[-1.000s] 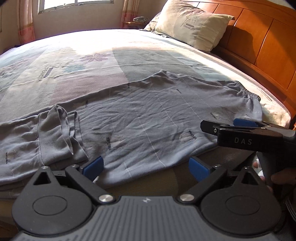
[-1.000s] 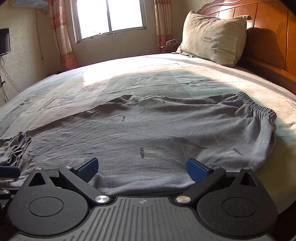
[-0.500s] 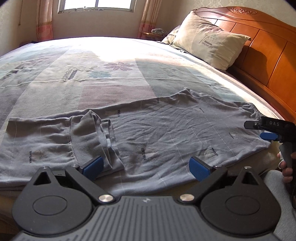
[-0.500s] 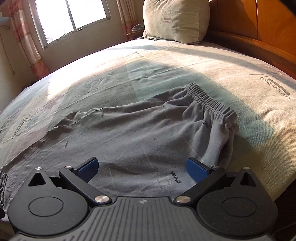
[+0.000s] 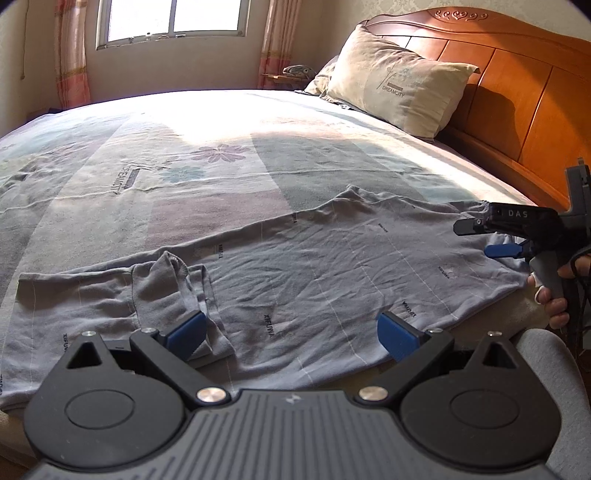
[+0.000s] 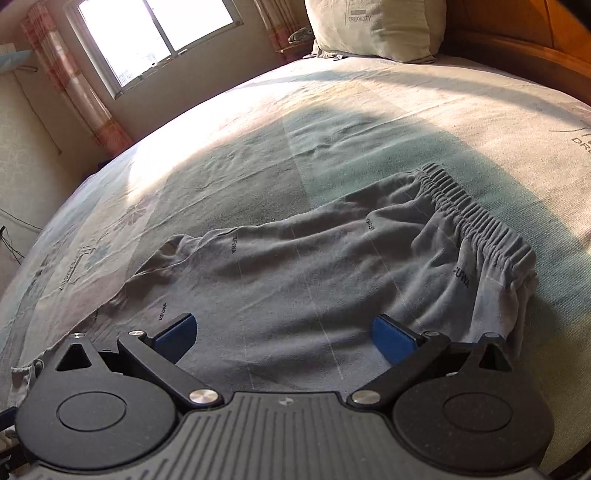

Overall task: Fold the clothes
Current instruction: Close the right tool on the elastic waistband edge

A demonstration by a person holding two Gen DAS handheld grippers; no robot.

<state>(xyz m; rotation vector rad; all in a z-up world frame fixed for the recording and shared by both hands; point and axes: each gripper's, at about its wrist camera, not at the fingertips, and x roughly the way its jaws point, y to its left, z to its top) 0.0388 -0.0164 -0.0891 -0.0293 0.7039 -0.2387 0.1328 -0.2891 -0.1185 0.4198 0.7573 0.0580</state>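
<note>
A home bedroom: a wide bed [image 5: 221, 155] with a wooden headboard [image 5: 517, 96] and pillow [image 5: 395, 81] at upper right, and a curtained window [image 5: 173, 18] at upper left.

— What's lying across the bed [image 5: 207, 122]?

— Grey trousers [image 5: 295, 273] are stretching along its near edge, one leg end folding back over itself at the left.

— And the tools?

— The left tool [image 5: 290, 330] is hovering above the fabric, blue pads spread wide. The right tool [image 5: 480, 236] is reaching in sideways by the waistband, a hand [image 5: 554, 299] gripping its handle.

— Behind?

— A pillow [image 5: 395, 81] is leaning on the wooden headboard [image 5: 517, 92].
</note>
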